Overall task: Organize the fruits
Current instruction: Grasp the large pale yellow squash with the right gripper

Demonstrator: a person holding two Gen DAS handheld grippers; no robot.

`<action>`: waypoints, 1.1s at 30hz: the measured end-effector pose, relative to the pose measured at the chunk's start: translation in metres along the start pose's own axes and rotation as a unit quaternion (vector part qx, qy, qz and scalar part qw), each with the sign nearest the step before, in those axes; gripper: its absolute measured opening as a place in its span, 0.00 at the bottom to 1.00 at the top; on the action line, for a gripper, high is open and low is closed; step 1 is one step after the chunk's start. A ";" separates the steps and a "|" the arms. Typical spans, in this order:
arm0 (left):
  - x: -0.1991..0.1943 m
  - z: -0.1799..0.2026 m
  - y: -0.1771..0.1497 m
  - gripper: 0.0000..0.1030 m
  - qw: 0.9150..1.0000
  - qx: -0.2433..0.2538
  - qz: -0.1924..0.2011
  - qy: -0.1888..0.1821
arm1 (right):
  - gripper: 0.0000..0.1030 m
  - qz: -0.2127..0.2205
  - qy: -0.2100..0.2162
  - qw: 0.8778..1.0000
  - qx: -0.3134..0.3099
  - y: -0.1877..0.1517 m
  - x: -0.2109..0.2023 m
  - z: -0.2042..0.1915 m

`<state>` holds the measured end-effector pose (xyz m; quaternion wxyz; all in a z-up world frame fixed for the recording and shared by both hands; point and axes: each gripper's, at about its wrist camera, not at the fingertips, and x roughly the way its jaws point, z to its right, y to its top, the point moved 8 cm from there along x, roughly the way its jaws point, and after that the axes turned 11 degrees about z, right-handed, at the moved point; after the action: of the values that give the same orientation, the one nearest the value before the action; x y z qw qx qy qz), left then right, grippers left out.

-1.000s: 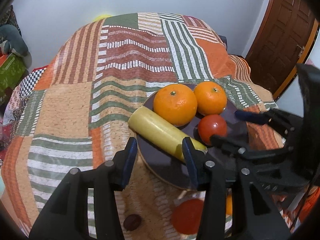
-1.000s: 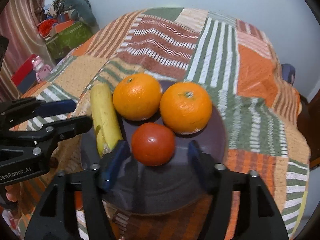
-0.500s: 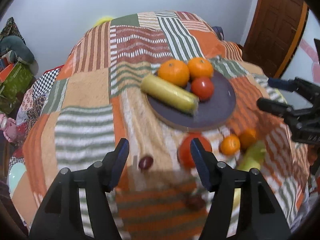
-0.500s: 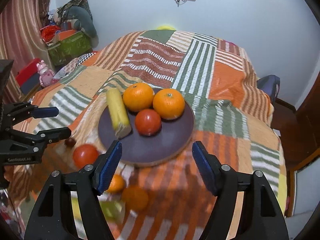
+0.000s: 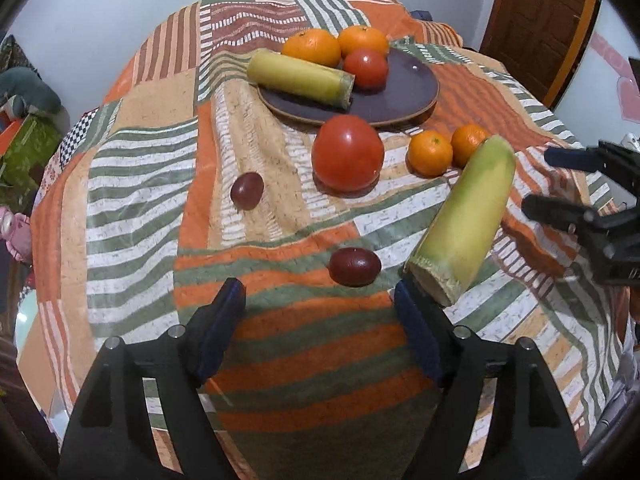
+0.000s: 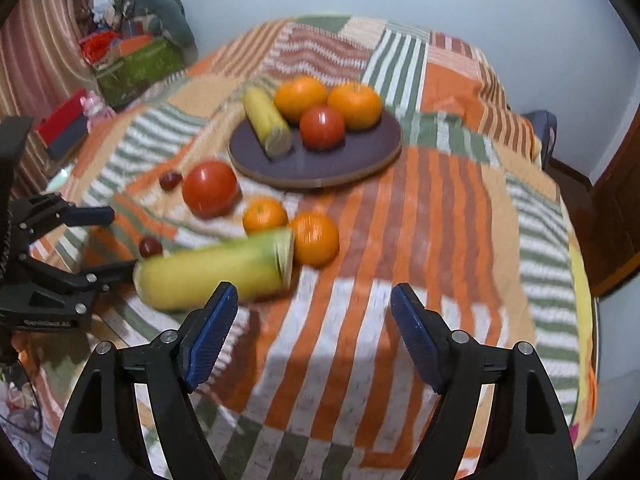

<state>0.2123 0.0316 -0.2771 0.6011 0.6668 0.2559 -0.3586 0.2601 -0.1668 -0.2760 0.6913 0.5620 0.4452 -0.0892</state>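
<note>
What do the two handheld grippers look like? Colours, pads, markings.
Both alike: the left gripper and right gripper have black plastic frames with triangular cutouts, silver pivot screws, and blue ribbed pads. White lettering marks the left gripper's body in the right wrist view. No cables or sleeves visible.

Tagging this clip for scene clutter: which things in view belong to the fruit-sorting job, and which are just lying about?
Belongs to the job:
- dark round plate carrying two oranges, a tomato, a yellow cylinder fruit
- big red tomato on the cloth
- two small oranges
- yellow-green cylinder fruit
- two dark red plums

Lying about:
- green box
- pink toy
- brown wooden door
</note>
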 end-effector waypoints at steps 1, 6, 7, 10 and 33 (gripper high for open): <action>0.000 0.002 0.000 0.78 1.000 0.002 0.000 0.001 | 0.74 -0.009 -0.001 1.000 0.003 -0.005 0.004 0.001; -0.003 0.014 0.002 0.78 1.000 0.003 -0.001 -0.008 | 0.74 -0.018 -0.006 1.000 0.016 -0.013 0.011 0.005; -0.004 0.017 0.002 0.78 1.000 -0.001 -0.003 -0.015 | 0.74 -0.018 -0.006 1.000 0.018 -0.012 0.012 0.006; -0.008 0.027 0.004 0.78 1.000 0.000 -0.001 -0.030 | 0.74 -0.014 -0.009 1.000 0.015 -0.011 0.010 0.005; -0.024 0.059 0.009 0.78 0.998 0.017 0.034 -0.058 | 0.86 -0.017 0.020 0.997 0.066 -0.003 0.017 -0.023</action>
<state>0.1943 -0.0256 -0.2536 0.6156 0.6632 0.1912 -0.3803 0.2571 -0.1418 -0.2896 0.6419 0.6007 0.4615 -0.1189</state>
